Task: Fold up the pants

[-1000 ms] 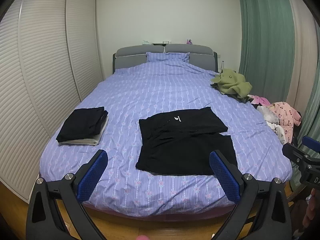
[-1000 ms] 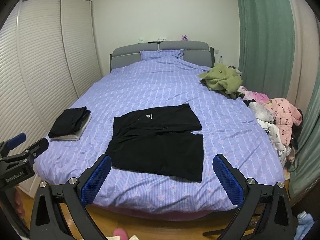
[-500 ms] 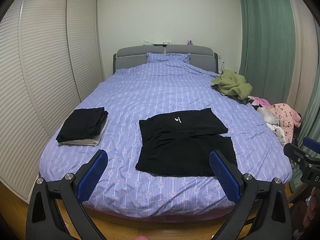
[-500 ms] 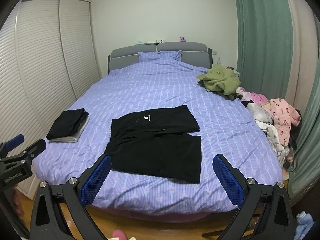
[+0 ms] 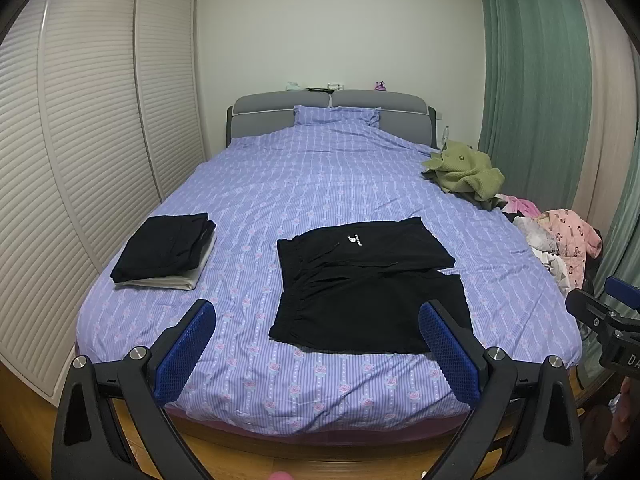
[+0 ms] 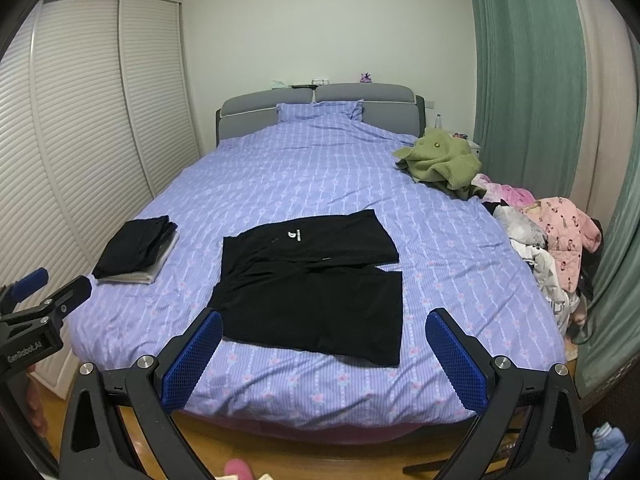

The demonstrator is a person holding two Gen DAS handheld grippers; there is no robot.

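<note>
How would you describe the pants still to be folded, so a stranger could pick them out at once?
Start at the bed with the purple striped cover. Near its foot, in the middle, black pants lie spread flat. Unlike the folded stack by the left edge, they are laid open and carry a small white logo.

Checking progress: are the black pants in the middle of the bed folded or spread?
Spread: the black pants lie flat on the bed, both legs side by side.
</note>
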